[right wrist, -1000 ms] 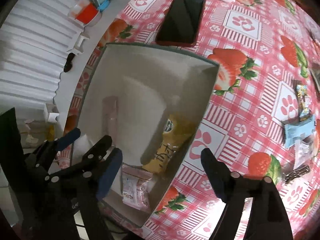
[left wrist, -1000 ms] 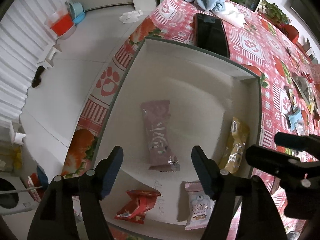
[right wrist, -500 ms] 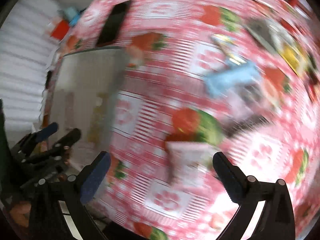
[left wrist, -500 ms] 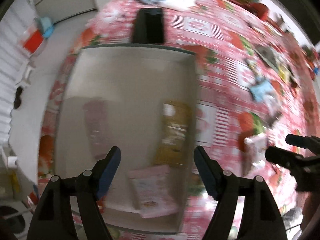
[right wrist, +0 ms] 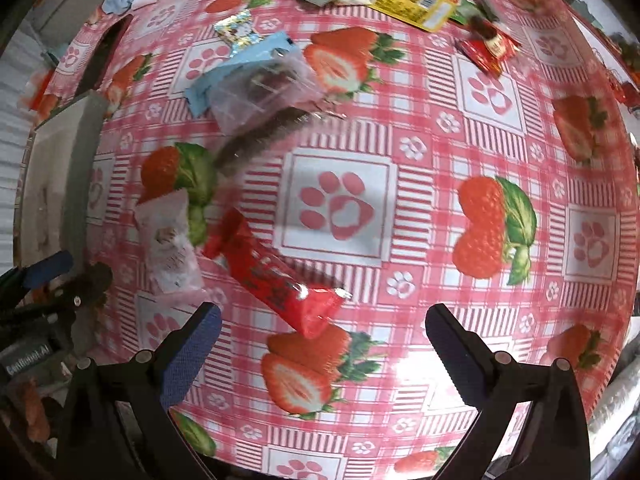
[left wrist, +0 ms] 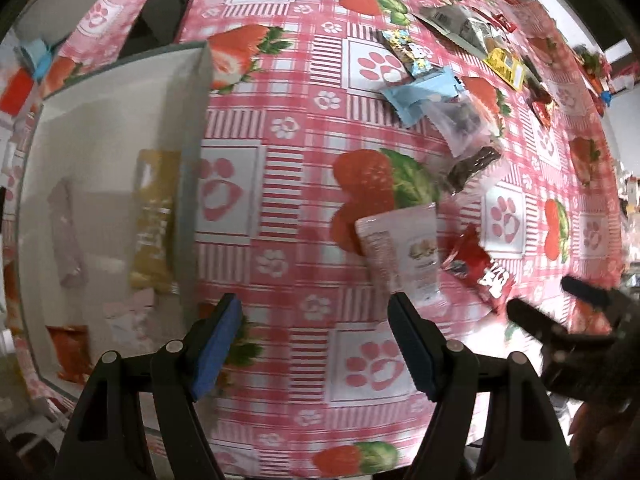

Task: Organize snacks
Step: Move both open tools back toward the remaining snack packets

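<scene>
Both grippers have swung away from the tray (left wrist: 120,92) toward the loose snacks on the counter (right wrist: 400,128); the tray now sits at 9 o'clock in the left view. The left gripper (left wrist: 316,344) is wide open and empty, the pink-white pack (left wrist: 404,252) just beyond its right finger at 1 o'clock. The right gripper (right wrist: 320,344) is also wide and empty, with the red bar (right wrist: 276,280) lying between its fingertips. Packs inside the tray are blurred; farther snacks are smeared.
</scene>
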{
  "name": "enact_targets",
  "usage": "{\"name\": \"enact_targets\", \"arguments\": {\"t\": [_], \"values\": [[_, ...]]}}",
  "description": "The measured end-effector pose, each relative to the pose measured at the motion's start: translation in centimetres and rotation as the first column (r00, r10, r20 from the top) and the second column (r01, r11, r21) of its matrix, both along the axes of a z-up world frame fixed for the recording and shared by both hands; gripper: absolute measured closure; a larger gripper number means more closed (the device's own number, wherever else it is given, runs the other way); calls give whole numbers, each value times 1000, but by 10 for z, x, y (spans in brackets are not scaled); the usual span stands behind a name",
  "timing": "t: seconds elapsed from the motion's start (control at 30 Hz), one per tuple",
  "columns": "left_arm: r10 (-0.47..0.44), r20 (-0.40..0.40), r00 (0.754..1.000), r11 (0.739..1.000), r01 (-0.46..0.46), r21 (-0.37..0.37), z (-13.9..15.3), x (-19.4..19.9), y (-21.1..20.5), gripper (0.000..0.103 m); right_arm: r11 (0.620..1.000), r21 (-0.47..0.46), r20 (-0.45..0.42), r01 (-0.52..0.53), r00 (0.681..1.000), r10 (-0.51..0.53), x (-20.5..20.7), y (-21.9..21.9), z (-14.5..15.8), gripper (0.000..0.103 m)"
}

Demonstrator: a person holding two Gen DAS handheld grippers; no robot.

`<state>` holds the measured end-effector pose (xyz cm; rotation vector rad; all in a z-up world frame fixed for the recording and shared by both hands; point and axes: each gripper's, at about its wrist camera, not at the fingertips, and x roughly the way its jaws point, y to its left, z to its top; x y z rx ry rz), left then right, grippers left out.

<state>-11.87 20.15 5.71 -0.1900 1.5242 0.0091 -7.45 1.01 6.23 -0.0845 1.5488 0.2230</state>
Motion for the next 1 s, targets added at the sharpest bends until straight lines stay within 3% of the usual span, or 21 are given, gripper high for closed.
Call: {"name": "enact_targets", "arguments": {"t": [0.33, 0.6, 0.8, 0.83, 0.97, 1.0], "values": [[41, -45, 998, 999, -41, -7, -19, 18, -30, 24, 1000, 2, -19, -5, 1000, 5, 1, -22, -3, 0], [15, -46, 999, 1000, -14, 17, -36, 27, -62, 24, 1000, -3, -22, 8, 1000, -8, -4, -58, -5, 0], [-47, -64, 997, 995, 52, 80, -49, 34, -80, 25, 1000, 5, -27, -19, 999, 19, -18, -56, -12, 0], [-57, -61, 997, 995, 62, 83, -49, 33, -82, 27, 999, 5, -24, -37, 999, 37, -19, -54, -11, 0], [-116, -38, 992, 986, 120, 112, -45, 28, -74, 54, 993, -8, -20, -115, 993, 115, -22, -34, -13, 0], [-142, -30, 989, 983, 145, 115, -44, 25, -72, 55, 991, -11, -18, -135, 991, 135, -22, -26, -14, 0]]}}
